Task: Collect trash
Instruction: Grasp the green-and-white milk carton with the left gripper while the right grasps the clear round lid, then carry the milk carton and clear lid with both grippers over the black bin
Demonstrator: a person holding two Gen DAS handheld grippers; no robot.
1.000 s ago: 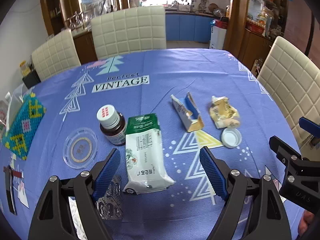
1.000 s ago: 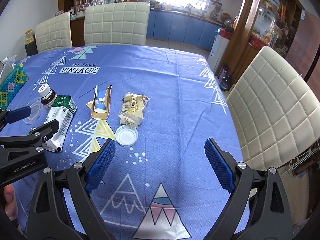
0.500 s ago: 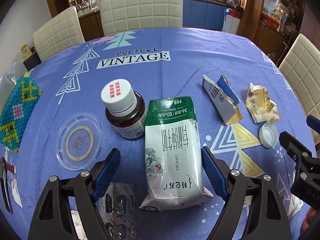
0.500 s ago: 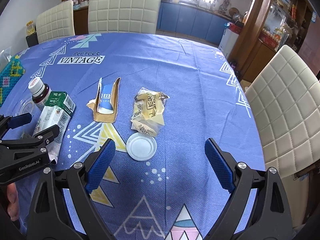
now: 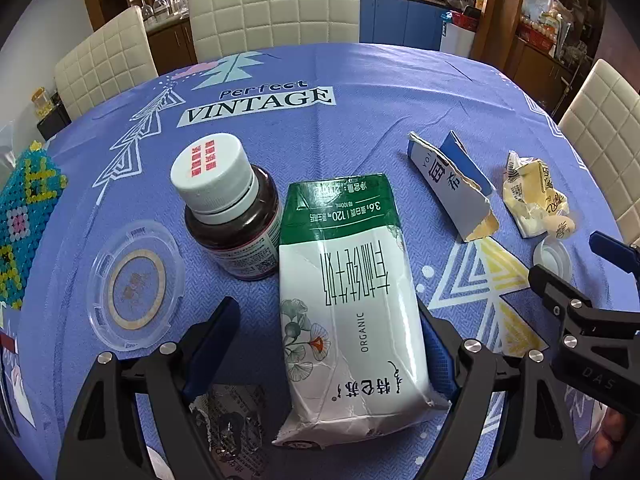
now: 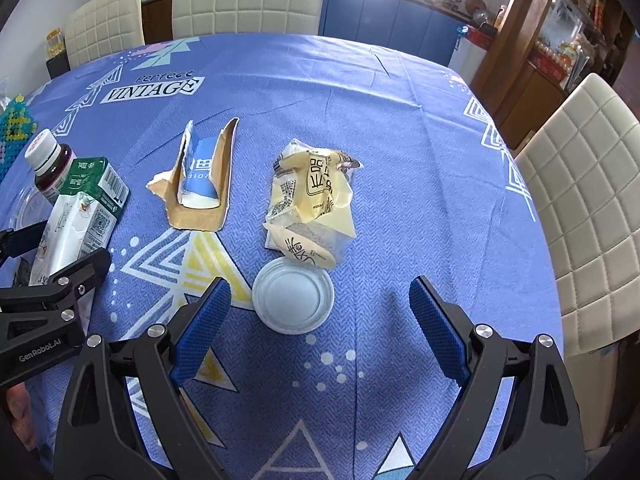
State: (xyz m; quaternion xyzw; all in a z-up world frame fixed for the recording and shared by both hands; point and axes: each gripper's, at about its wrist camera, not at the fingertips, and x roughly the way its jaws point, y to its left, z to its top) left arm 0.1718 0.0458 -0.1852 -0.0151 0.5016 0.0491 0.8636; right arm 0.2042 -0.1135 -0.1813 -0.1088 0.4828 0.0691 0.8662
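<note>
The left tool (image 5: 326, 344) is spread wide, its blue ribbed fingers (image 5: 212, 334) straddling the near end of a flattened white-and-green milk carton (image 5: 344, 304). The right-hand finger lies just beside the carton's edge and is partly hidden behind it; whether it touches cannot be told. The left-hand finger stands apart from the carton. The carton lies flat on the round worktop covered in a blue printed cloth (image 5: 360, 80), green end pointing away from the tool.

A dark brown bottle with a white screw cap (image 5: 228, 216) stands upright just beside the carton's far left corner. A clear round plastic lid with a gold ring (image 5: 134, 284) lies flat to the left of the bottle. A crumpled silver foil blister sheet (image 5: 230, 416) lies under the left finger.

The right tool (image 6: 320, 320) is also released, its jaws wide apart and holding nothing. A white round plastic cap (image 6: 293, 302) lies on the cloth between and just ahead of its fingertips. A crumpled yellow plastic wrapper (image 6: 312, 200) touches the cap's far edge. A torn blue-and-white cardboard box (image 6: 202, 182) lies open to the left of the wrapper, apart from it.
</note>
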